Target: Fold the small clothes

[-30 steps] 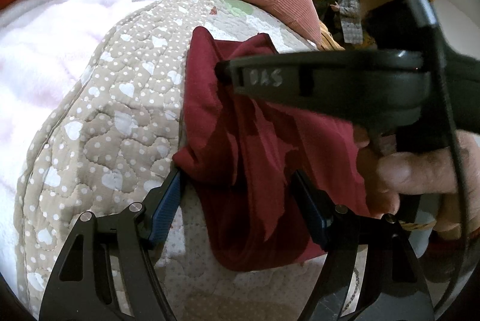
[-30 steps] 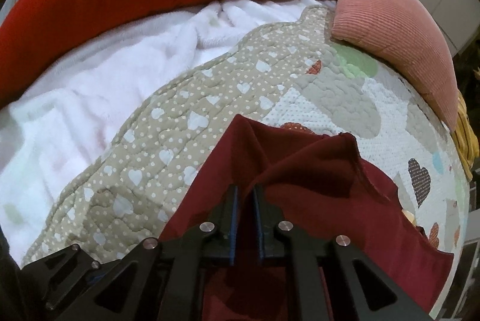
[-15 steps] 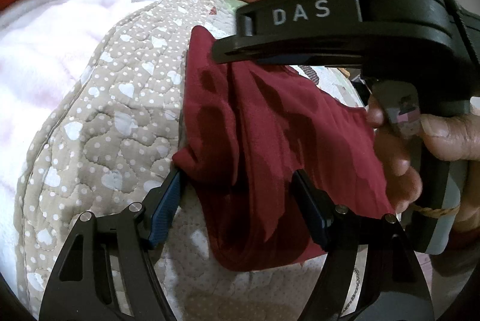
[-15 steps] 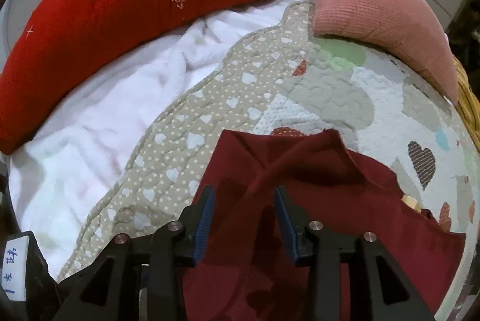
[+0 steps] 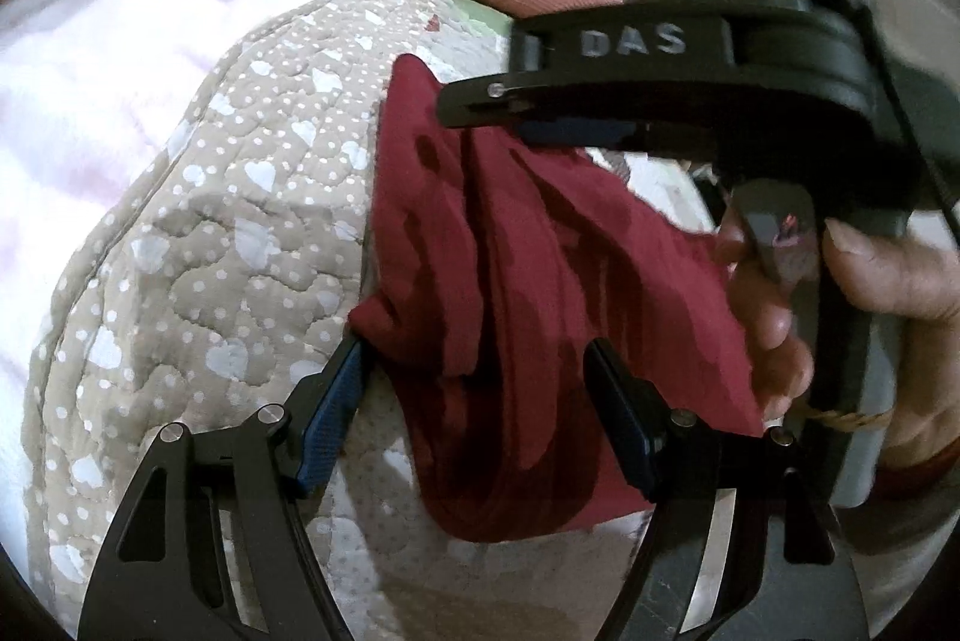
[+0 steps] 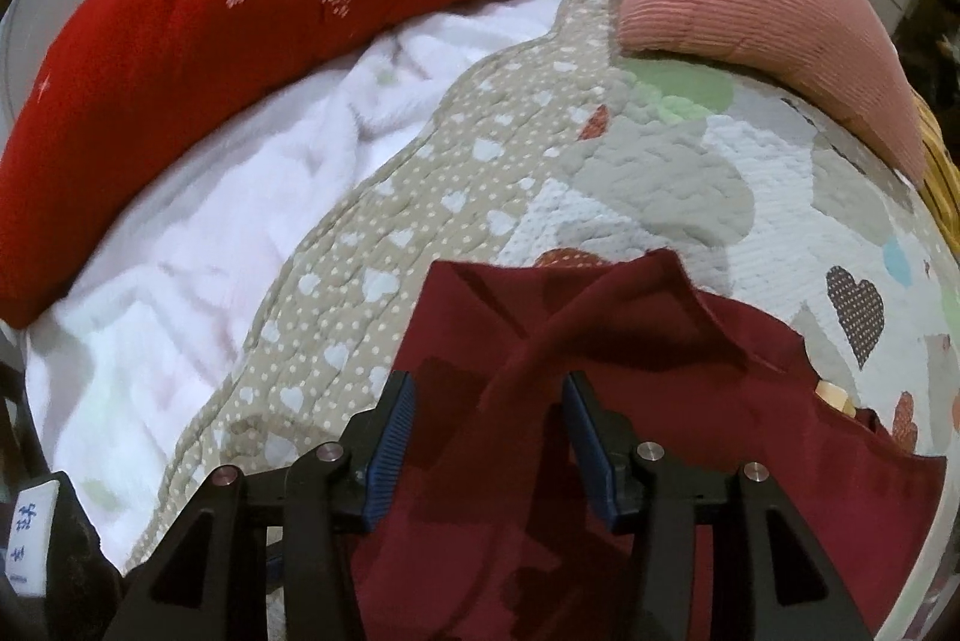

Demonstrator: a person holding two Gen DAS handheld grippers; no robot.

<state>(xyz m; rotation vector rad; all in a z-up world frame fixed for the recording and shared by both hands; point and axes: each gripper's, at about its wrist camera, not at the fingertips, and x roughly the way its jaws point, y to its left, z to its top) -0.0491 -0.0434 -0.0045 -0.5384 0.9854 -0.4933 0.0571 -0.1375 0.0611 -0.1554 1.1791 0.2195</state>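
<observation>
While the maroon garment lies rumpled on the quilt, my right hand-held gripper and left hand-held gripper both gape released over it; next I'd pinch an edge to fold.

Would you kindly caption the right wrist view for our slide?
Open right gripper straddling a raised crease of the maroon garment lying on the heart-patterned quilt.
</observation>
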